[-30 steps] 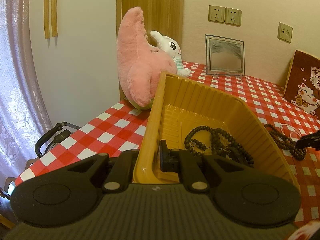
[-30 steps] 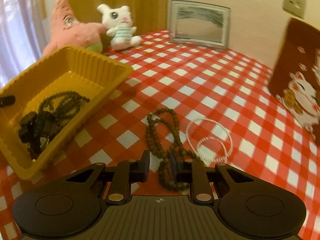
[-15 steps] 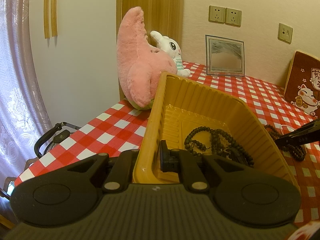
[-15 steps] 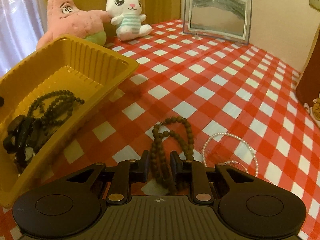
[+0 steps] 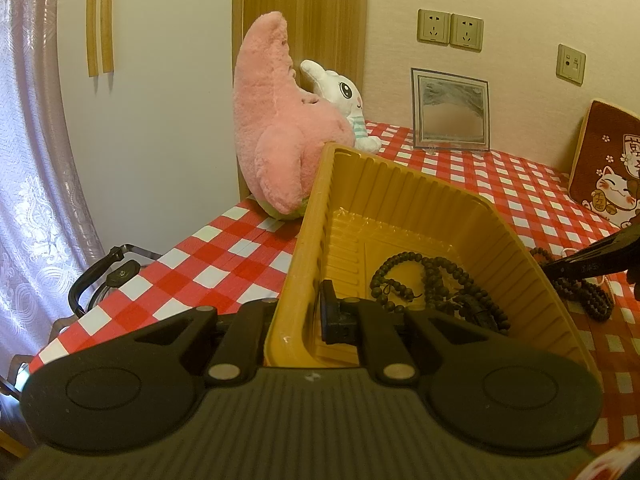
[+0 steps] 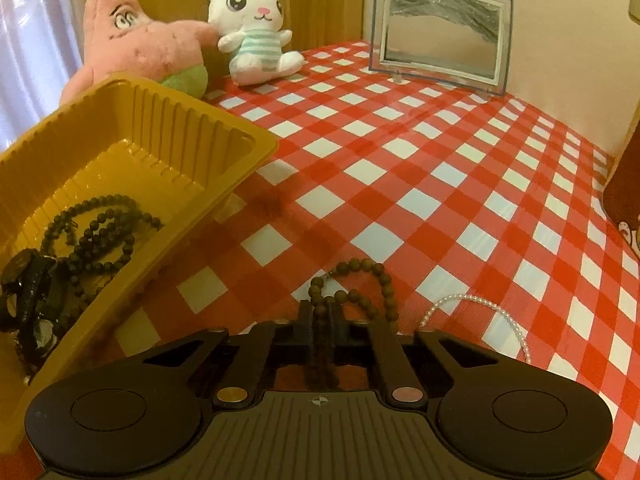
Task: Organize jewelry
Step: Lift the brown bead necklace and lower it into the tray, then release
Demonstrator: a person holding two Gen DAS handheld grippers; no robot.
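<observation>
Your left gripper [image 5: 304, 312] is clamped on the near wall of the yellow tray [image 5: 404, 200], one finger outside and one inside, holding it tipped on the checked tablecloth [image 6: 400, 168]. Inside the tray, just ahead of that gripper, lie a dark bead necklace [image 5: 424, 276] and a black watch [image 6: 28, 280].

Your right gripper [image 6: 320, 320] has just been closing and its jaws now pinch a strand of the brown bead necklace [image 6: 360, 280], which loops out on the cloth directly ahead. Just to the right of that gripper lies a thin pearl strand [image 6: 480, 308], touching nothing else.

Expect the brown beads to be light and limp: they'll dangle and swing, and round beads may slip, so grip the bunched strands where you have them. The pearls look delicate.

The only writing is on the brown cat cushion [image 5: 600, 160], far right of your left gripper; its characters are too small to read.
</observation>
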